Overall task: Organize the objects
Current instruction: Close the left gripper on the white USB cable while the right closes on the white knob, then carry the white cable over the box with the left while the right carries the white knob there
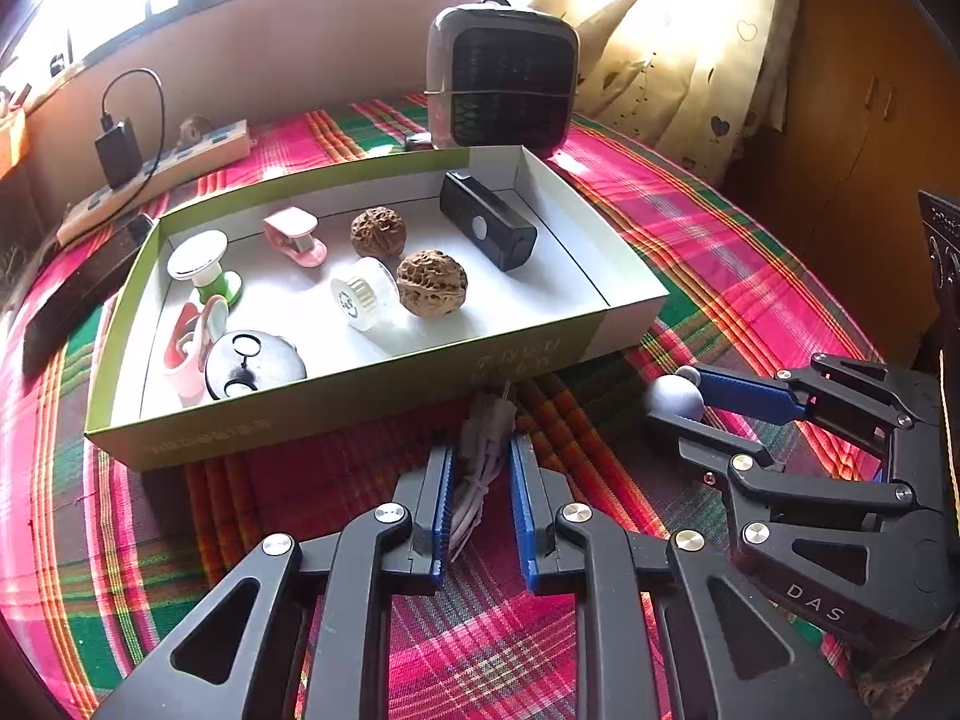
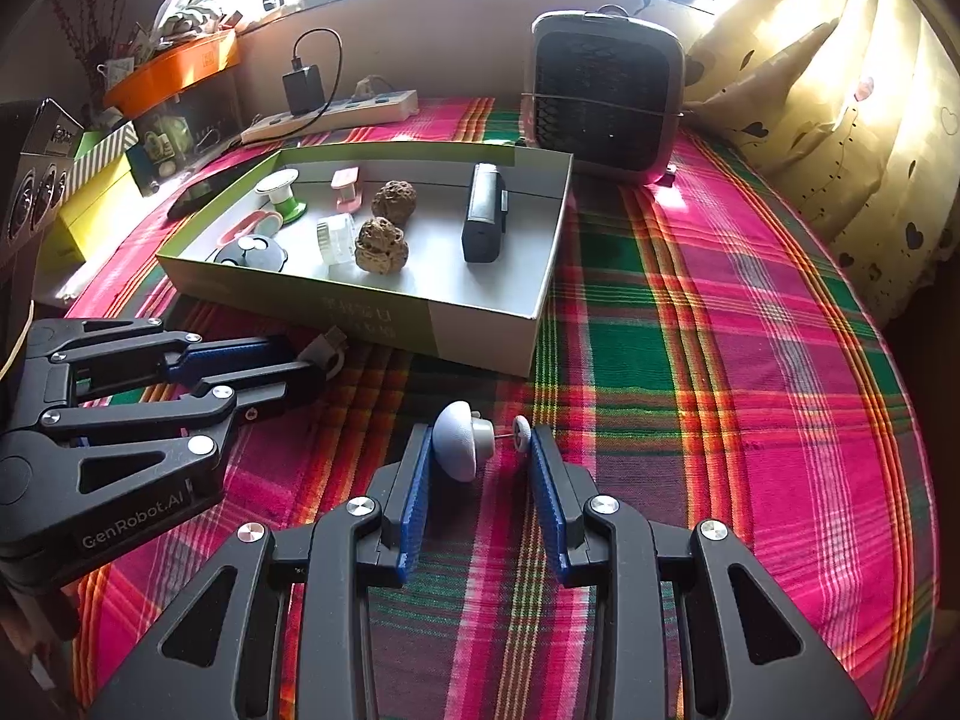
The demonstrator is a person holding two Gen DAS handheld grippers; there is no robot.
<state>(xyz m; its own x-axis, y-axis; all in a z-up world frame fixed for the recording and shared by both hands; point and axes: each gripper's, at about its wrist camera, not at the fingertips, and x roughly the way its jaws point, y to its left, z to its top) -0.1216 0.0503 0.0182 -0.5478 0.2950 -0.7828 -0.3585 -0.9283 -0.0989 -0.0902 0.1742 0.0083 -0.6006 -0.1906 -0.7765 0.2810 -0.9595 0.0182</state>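
A shallow green-and-white box (image 1: 624, 324) (image 2: 480, 342) on the plaid cloth holds two walnuts (image 1: 431, 283), a black rectangular device (image 1: 487, 229), a white cap (image 1: 363, 294), a pink clip (image 1: 295, 235), a green-and-white spool (image 1: 204, 267) and a black disc (image 1: 255, 363). My left gripper (image 1: 480, 480) (image 2: 312, 360) straddles a coiled white USB cable (image 1: 483, 450) in front of the box, jaws a little apart. My right gripper (image 2: 480, 456) (image 1: 675, 405) straddles a white mushroom-shaped piece (image 2: 459, 441) (image 1: 673, 397) with a thin pin; the piece touches the left pad, jaws apart.
A grey fan heater (image 1: 501, 81) (image 2: 606, 93) stands behind the box. A power strip (image 1: 156, 180) (image 2: 336, 114) with a black charger lies at the back left. A dark phone (image 1: 72, 300) lies left of the box. Curtains (image 2: 840, 90) hang at the right.
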